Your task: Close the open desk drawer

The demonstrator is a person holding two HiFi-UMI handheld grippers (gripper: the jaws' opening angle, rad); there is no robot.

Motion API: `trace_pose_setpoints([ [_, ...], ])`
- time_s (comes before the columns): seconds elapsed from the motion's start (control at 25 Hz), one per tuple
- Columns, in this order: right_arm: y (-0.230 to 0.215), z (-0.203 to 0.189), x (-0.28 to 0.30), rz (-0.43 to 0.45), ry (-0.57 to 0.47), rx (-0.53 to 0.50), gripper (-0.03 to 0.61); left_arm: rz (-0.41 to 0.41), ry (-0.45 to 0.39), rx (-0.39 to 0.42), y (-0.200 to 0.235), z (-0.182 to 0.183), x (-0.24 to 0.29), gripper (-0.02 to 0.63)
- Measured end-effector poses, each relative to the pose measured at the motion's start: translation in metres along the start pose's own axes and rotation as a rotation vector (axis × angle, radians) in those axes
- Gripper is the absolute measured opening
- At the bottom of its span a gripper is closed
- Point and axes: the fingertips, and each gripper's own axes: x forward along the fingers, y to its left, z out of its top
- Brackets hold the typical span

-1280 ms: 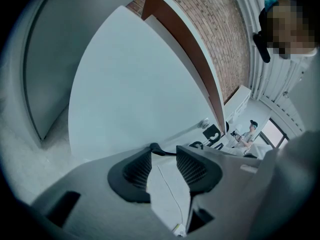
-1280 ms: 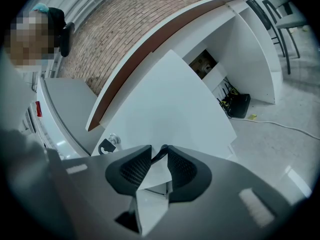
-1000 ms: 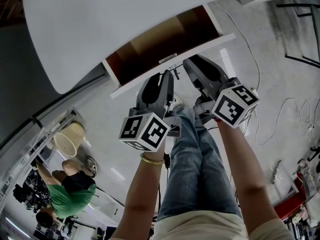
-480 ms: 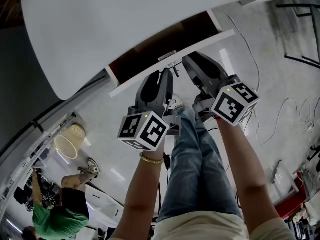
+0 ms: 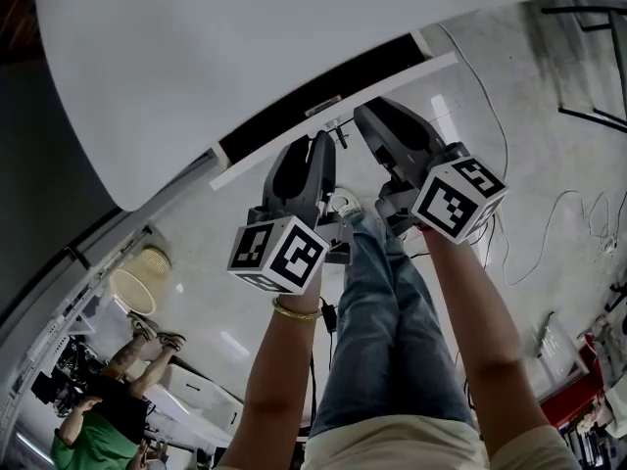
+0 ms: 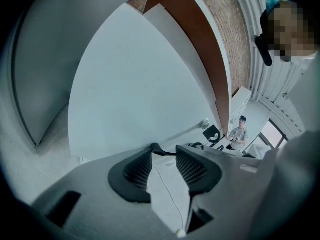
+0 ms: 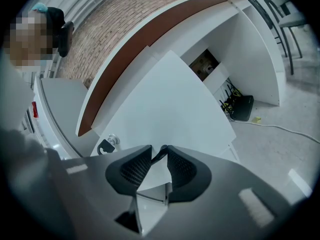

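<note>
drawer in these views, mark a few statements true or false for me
1. The drawer is fully shut. False: in the head view a dark gap shows between its white front and the desk top.
2. The left claw and the right claw both point at the drawer's white front. True.
3. The left claw is clamped on something. False: its jaws stand apart with nothing between them, and the lock sits off to one side.
4. A woven basket stands on the floor. True.
</note>
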Motion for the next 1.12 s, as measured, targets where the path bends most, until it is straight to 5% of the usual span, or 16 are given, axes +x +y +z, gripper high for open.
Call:
trace_pose_setpoints([
  [1.12,0.001,0.027,0.033,0.023,-0.028,-0.031,0.104,-0.012,-0.046,0.031,0.005,0.035,0.023,0.149],
])
